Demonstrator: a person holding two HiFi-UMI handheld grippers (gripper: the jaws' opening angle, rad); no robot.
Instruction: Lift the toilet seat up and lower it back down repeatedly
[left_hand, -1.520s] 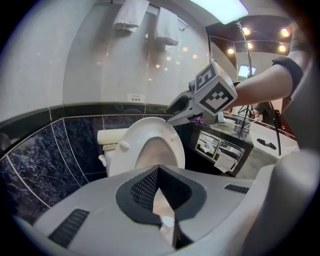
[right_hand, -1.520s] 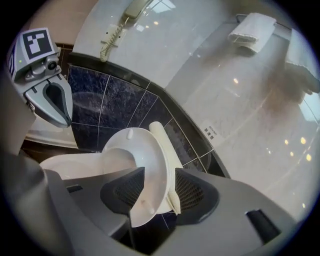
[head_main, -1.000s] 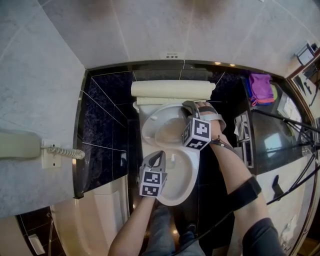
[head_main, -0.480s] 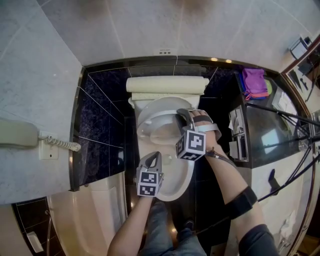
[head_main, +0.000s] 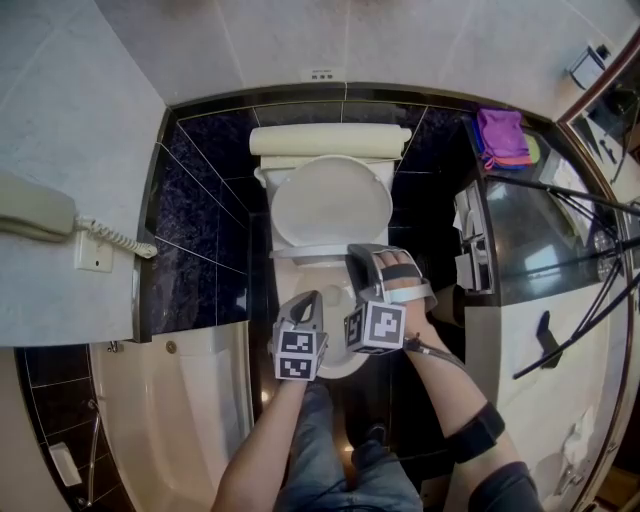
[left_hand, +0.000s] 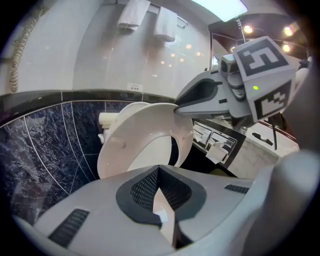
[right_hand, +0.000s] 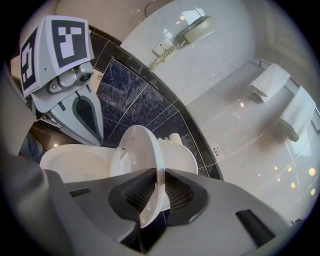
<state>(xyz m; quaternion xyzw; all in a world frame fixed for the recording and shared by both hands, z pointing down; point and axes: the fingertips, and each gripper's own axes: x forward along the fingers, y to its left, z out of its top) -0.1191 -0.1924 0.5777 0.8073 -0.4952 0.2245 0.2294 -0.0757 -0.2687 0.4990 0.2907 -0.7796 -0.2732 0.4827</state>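
Left gripper (head_main: 310, 300) at 6 o'clock above the toilet bowl (right_hand: 75, 162) front, tongs pressed together, empty. Your right gripper (head_main: 358, 256) just at its 1 o'clock, tongs closing narrow on the toilet seat (right_hand: 142, 145) front rim. Seat tilted half-raised. Cistern (head_main: 330, 140) at 12 o'clock.

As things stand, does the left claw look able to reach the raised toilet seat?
Probably yes. The left claw, shut, points straight at the tilted toilet seat, with nothing between them. The right claw, closing on the seat's rim, takes up only one side of it.
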